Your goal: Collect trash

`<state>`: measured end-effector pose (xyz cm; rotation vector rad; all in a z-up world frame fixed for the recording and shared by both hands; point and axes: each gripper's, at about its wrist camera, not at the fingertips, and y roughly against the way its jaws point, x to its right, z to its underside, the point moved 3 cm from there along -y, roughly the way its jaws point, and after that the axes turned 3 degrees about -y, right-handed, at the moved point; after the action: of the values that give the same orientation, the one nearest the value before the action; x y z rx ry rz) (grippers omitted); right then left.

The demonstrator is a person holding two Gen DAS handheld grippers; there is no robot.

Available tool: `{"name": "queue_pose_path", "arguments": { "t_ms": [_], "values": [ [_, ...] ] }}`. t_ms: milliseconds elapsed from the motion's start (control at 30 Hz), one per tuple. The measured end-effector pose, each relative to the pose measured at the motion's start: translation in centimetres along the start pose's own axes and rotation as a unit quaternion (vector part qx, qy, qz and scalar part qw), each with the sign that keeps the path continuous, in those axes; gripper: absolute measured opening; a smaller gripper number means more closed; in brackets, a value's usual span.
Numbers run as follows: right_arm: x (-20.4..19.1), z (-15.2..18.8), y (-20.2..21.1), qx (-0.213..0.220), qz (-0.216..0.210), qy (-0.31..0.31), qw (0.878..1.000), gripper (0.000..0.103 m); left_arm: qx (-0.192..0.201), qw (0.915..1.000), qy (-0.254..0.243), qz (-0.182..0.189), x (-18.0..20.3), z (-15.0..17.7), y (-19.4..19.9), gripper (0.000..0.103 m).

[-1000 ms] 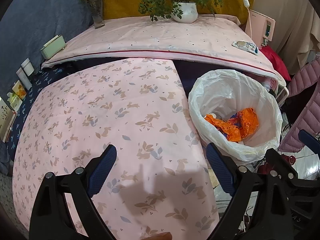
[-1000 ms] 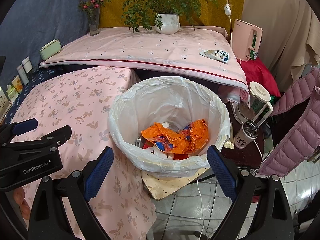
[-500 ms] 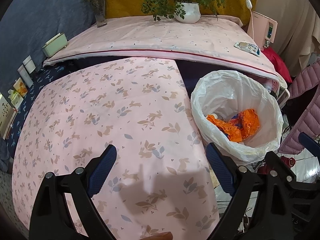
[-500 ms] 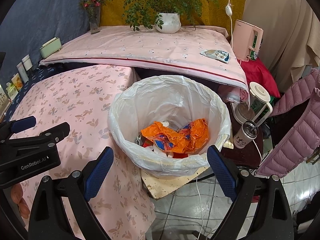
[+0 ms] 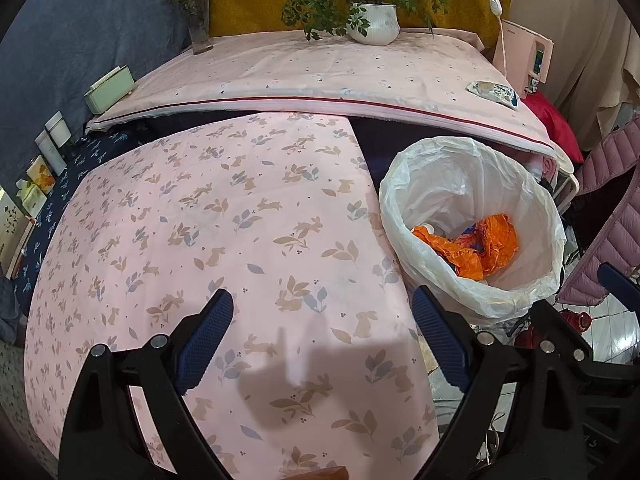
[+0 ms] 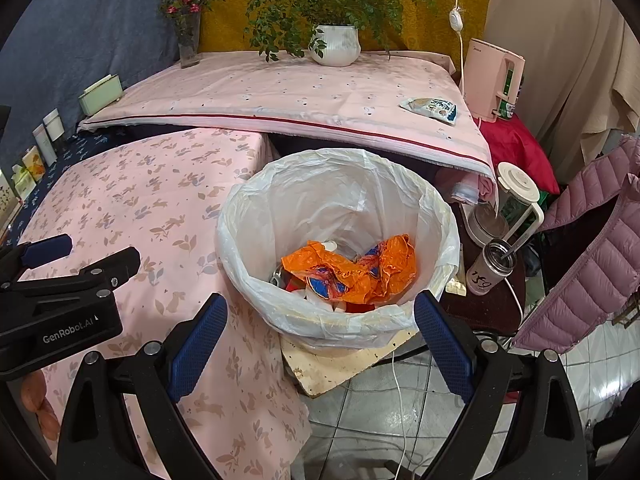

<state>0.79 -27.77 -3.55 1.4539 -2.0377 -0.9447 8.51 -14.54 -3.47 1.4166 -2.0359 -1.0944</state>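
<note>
Looking through the left wrist view first:
Left gripper (image 5: 322, 344): fingers spread wide and released, nothing between them, hovering over the counter (image 5: 208, 216) with the pink rabbit-print cloth.
Trash bin (image 5: 472, 184): at 3 o'clock of the counter, just beside its edge, lined with a white bag.
Orange wrapper (image 5: 488, 244): crumpled inside the bin, lying on other rubbish that is too hidden to name.
Snack packet (image 5: 494, 92): flat on the far pink-covered counter at 1 o'clock, near its right edge, well apart from the bin.
Potted plant (image 5: 372, 24): at 12 o'clock on the far counter, upright.
Flower vase (image 5: 198, 24): at 11 o'clock, upright.

Right wrist view:
Right gripper (image 6: 320, 344): fingers likewise parted and empty, held above the near rim of the trash bin (image 6: 336, 184).
Orange wrapper (image 6: 360, 268): in the bin's bottom, dead centre of the view.
Left gripper body (image 6: 60, 292): seen side-on at 9 o'clock over the print cloth.
Snack packet (image 6: 432, 108): at 1 o'clock, beside the pink kettle (image 6: 492, 76).
Tumbler (image 6: 490, 266): at 3 o'clock, just beside the bin, on a dark low stand.
Blender jug (image 6: 508, 204): behind the tumbler.
</note>
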Motion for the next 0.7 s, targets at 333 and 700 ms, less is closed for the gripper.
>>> {"name": "queue_pose_path", "arguments": {
  "t_ms": [333, 700],
  "values": [
    [0.08, 0.09, 0.03, 0.001, 0.0, -0.001, 1.0, 0.09, 0.0, 1.0, -0.002, 0.0, 0.13, 0.09, 0.12, 0.087],
    [0.22, 0.16, 0.05, 0.0, 0.001, 0.0, 1.0, 0.09, 0.0, 1.0, -0.002, 0.001, 0.23, 0.1, 0.17, 0.087]
  ]
}}
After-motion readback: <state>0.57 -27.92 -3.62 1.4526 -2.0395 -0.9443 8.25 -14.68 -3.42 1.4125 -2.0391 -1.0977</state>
